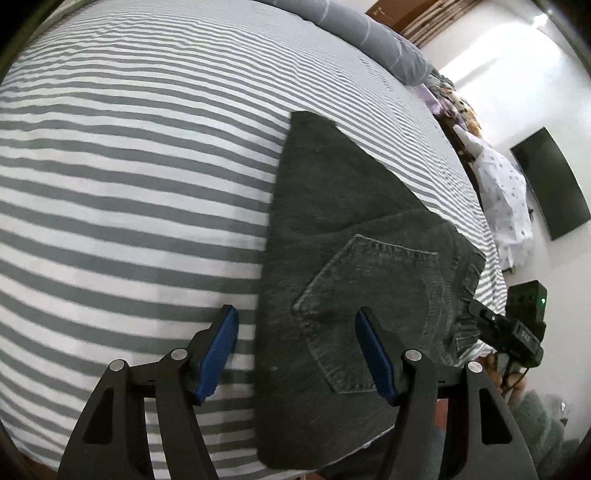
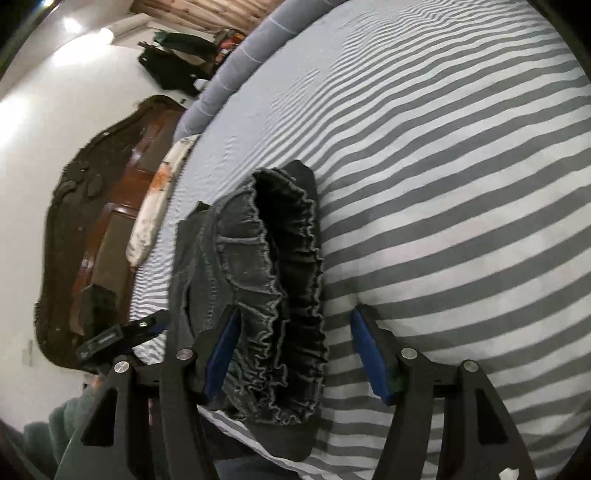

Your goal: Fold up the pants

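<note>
1. My left gripper [image 1: 295, 350] is spread wide and holds nothing. Its right blue pad hangs over the back pocket [image 1: 373, 314] of the pants [image 1: 332, 240], its left pad over bare sheet, so the jaws straddle the pants' long left edge. I judge I keep it there ready to pinch that edge or press the cloth flat.

2. My right gripper [image 2: 295, 350] is also wide open and empty. The gathered elastic waistband [image 2: 280, 295] lies between its pads, nearer the left one; whether that pad touches the denim I cannot tell. I place it at the waist because that end is bulky and gapes open, so it needs settling before another fold.

3. The dark denim pants lie on the striped bedsheet [image 1: 129, 184], near the edge of the bed closest to me, apparently already doubled leg over leg, the narrow leg end pointing away across the mattress.

4. In the left view my right gripper shows at the waistband corner, so both tools work the same end.

5. Further out: a grey pillow [image 1: 369, 33] at the far side, a dark screen on the wall [image 1: 550, 184], a dotted garment [image 1: 506, 206] hanging beside the bed, and a carved wooden frame [image 2: 92, 221]. None lies on the pants; the sheet toward the far side offers room to fold.
</note>
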